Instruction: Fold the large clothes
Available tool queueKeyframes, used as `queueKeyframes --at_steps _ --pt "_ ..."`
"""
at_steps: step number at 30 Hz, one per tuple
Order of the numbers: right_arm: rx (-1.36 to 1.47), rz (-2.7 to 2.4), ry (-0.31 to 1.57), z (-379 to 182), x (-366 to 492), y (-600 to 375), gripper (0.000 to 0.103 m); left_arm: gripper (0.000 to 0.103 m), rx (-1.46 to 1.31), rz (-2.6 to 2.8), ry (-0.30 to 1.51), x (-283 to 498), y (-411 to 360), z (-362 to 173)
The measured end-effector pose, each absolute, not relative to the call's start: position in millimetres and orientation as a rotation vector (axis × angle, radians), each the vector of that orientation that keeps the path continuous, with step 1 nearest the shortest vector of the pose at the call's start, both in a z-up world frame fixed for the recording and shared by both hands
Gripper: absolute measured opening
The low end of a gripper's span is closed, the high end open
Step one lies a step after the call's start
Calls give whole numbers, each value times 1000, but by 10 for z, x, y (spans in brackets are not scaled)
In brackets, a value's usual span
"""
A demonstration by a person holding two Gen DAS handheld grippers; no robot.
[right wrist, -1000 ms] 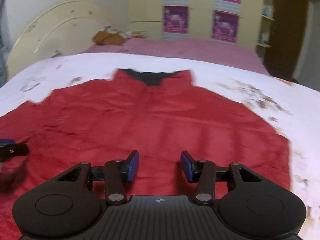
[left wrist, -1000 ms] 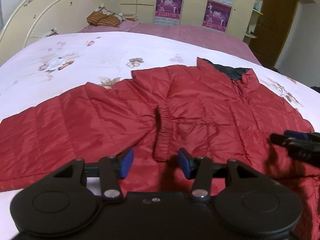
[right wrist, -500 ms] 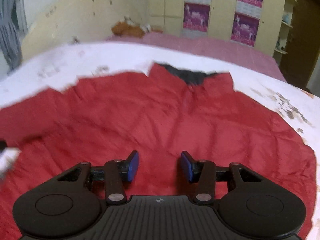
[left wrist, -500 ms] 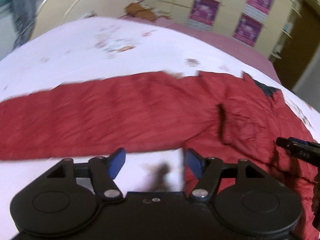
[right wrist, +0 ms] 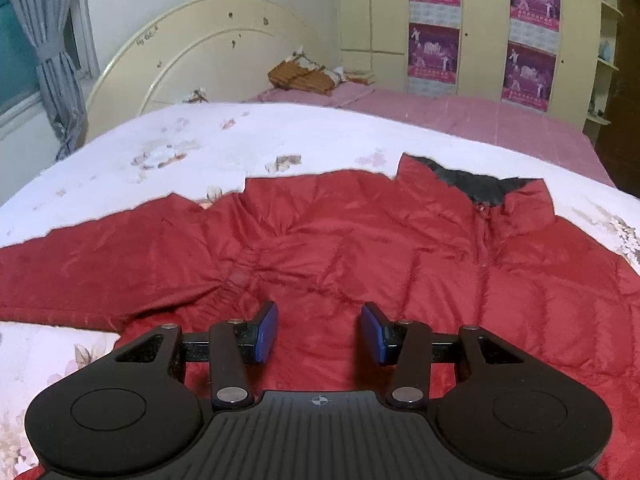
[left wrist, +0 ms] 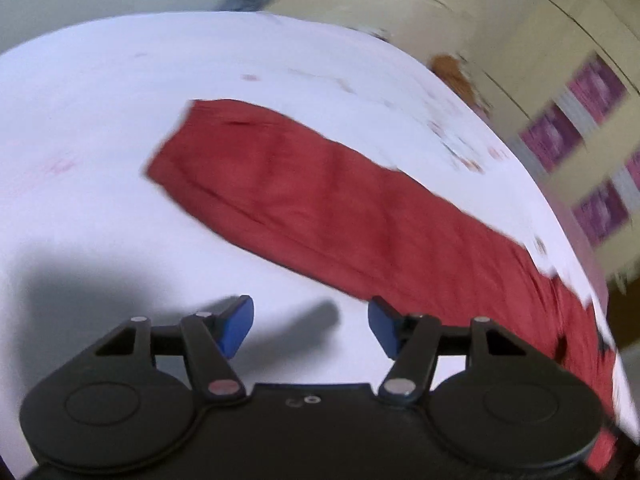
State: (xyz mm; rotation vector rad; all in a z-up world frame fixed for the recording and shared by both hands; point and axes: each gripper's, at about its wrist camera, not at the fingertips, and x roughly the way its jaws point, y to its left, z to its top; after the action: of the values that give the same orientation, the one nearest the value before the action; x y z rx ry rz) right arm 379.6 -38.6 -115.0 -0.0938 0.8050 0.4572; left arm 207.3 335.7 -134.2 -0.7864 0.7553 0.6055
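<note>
A red quilted down jacket (right wrist: 360, 248) lies spread face up on the white floral bedspread (right wrist: 160, 148), its dark-lined collar (right wrist: 480, 186) toward the far side. Its long sleeve (left wrist: 304, 196) stretches out to the left, the cuff (left wrist: 180, 140) at the far end in the tilted, blurred left wrist view. My left gripper (left wrist: 310, 326) is open and empty over bare bedspread just short of the sleeve. My right gripper (right wrist: 318, 332) is open and empty low over the jacket's body near the armpit.
A cream headboard (right wrist: 192, 52) stands at the bed's far left, with a curtain (right wrist: 52, 60) beyond. A brown cushion (right wrist: 300, 76) lies on the pink sheet (right wrist: 460, 120) behind. Cream wardrobes with purple posters (right wrist: 434, 56) line the back wall.
My left gripper has swung left, off the jacket's body and out along the sleeve, tilting the view. My right gripper has shifted left over the body. Both stayed open.
</note>
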Motion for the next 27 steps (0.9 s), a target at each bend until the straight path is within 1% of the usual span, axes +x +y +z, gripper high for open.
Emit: queueKeyframes --at_steps 2,5,6,8,10,12,14,17,21,25,27 --pt "-134 456 840 -1299 3822 -316 46 60 -856 625 722 2058 3519 -1424" --pt "-168 450 826 -1348 3811 -273 46 60 -914 624 652 2132 3700 -1469" --pt "-165 449 827 -1351 3819 -275 46 57 -931 625 627 2159 3760 -1490" --pt "-158 449 825 -1360 3822 -282 46 45 -959 641 588 2195 3831 -1523" --pt "-158 446 819 -1367 3812 -280 46 17 -969 667 563 2217 3887 -1563" --pt "-159 441 814 -1366 3794 -282 46 13 -1001 677 539 2236 3935 -1621" --pt "-160 439 812 -1359 3776 -277 46 8 -970 676 534 2270 3912 -1595" --pt "-156 441 813 -1353 3769 -284 46 7 -915 645 499 2273 3825 -1455" --pt "-155 444 815 -1323 3779 -290 46 6 -803 545 443 2401 3653 -1090" --pt "-86 421 783 -1214 3763 -397 46 6 -668 379 405 2662 3295 -686" --pt "-76 415 812 -1246 3787 -428 46 6 -612 288 398 2820 3070 -546"
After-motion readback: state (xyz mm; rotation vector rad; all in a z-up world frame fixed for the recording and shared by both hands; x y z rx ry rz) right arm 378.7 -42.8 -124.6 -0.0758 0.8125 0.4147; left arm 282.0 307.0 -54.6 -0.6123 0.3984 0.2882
